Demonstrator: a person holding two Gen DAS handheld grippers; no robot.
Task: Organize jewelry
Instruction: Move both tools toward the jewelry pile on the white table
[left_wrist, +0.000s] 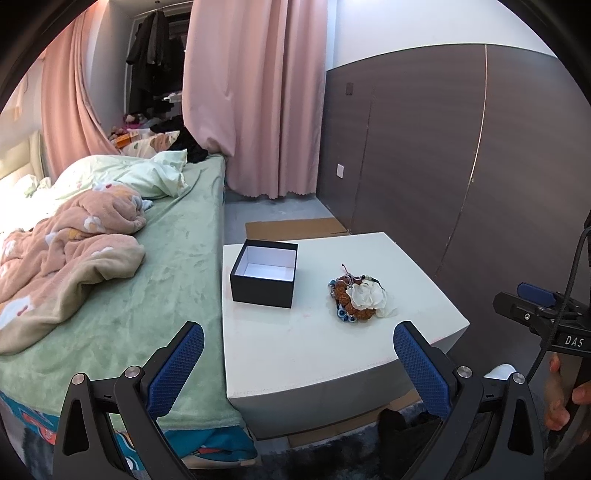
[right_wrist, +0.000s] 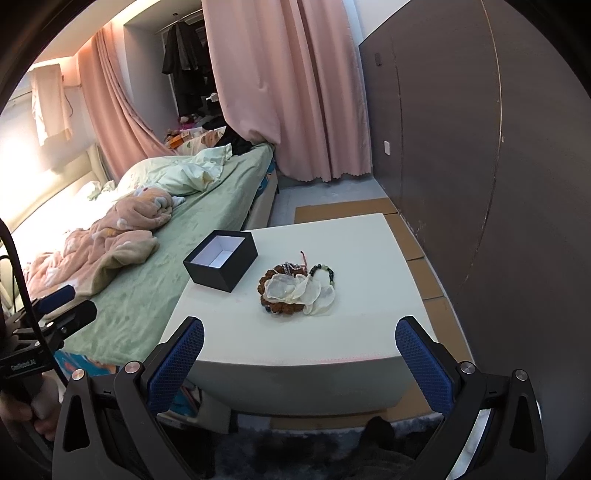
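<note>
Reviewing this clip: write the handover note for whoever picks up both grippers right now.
Left gripper: open, holding nothing, short of the white square table.
Right gripper: open, holding nothing, also short of the table.
Open black cardboard box with white lining: on the table's bed side, nothing inside.
Heap of beaded bracelets with translucent white shell pieces: mid-table, beside the box, apart from it.
Done: nothing boxed.
Left: move the jewelry into the box.
</note>
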